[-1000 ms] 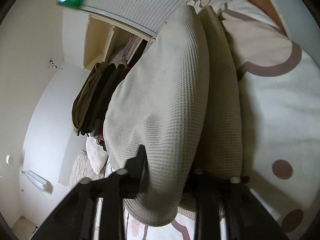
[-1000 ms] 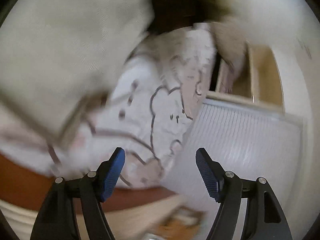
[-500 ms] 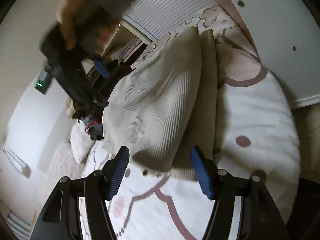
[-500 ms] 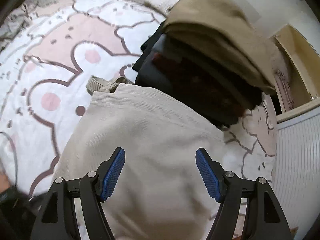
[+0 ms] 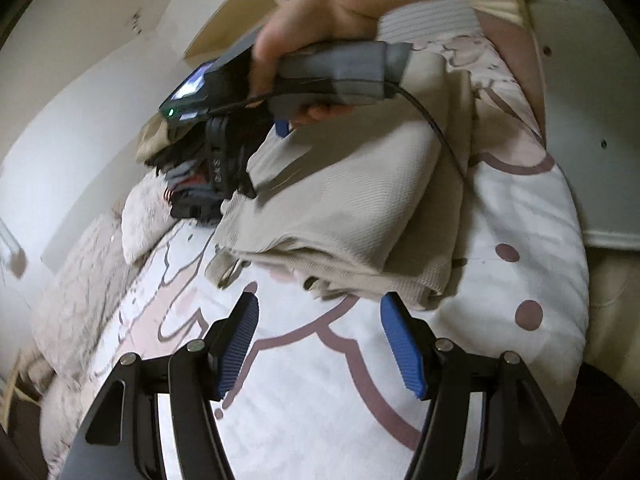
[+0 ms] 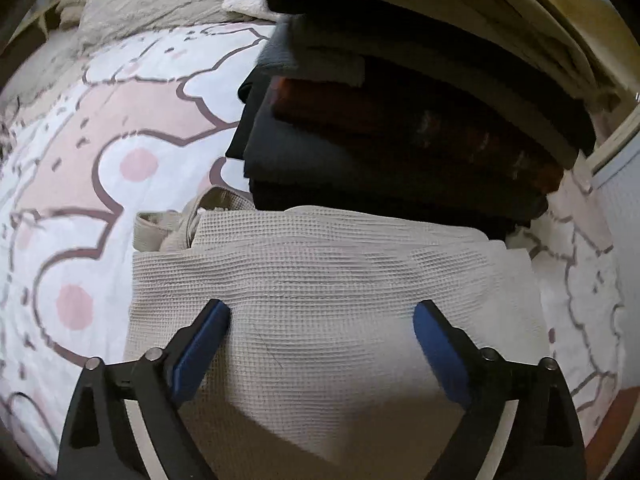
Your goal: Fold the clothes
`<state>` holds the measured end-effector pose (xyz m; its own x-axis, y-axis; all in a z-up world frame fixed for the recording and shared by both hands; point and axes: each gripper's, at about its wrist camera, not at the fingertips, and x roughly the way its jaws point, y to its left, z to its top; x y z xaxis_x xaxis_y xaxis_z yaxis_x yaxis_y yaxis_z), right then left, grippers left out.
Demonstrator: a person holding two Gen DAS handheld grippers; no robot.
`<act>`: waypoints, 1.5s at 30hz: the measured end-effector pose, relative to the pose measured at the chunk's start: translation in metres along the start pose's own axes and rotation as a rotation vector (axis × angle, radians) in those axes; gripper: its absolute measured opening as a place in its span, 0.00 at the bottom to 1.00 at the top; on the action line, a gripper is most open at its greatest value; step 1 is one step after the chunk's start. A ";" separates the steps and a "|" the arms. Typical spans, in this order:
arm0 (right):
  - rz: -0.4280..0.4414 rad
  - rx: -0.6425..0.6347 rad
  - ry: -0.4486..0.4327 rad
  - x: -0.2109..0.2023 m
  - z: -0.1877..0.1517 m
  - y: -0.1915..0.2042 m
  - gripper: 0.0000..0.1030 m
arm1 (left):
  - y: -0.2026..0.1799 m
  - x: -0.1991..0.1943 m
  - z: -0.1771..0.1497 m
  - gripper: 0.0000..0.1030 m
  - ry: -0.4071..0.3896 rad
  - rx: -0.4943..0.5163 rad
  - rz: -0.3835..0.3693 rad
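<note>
Right wrist view: the right tool (image 6: 320, 336) points steeply down onto the folded beige waffle-knit garment (image 6: 328, 280). Its jaws have just been opening and stand wide apart, both blue pads (image 6: 204, 344) low over the cloth, clamping nothing. The garment lies directly under and ahead of this tool, its long axis running across the view from pad to pad. Just beyond its far edge, and touching it, rises the stack of folded dark clothes (image 6: 400, 120) topped by paler pieces.

Left wrist view: the left tool (image 5: 320, 344) hovers apart from the garment (image 5: 344, 200), jaws parted and empty; its near folded edge lies just ahead of the fingertips. A hand (image 5: 320, 8) holds the right tool (image 5: 256, 148) over the garment's far end, so the right is judged nearer for any next press or shift toward the stack.

The garment is pale beige, grid-textured, folded to a thick rectangle with a ribbed hem (image 6: 168, 228) showing at one corner, resting on the bed's pink-and-white patterned cover (image 5: 320, 400).
</note>
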<state>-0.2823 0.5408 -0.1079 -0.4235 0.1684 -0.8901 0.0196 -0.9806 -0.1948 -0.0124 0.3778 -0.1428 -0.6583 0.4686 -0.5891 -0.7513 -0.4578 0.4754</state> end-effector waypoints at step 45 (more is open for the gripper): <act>-0.206 0.462 -0.479 -0.207 -0.263 0.110 1.00 | 0.113 -0.151 -0.094 1.00 -0.096 -0.480 0.027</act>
<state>0.0457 0.4241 -0.0539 -0.7321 0.3973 -0.5534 -0.4463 -0.8934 -0.0509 0.0065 0.1837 -0.0613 -0.6958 0.5085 -0.5072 -0.6420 -0.7570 0.1219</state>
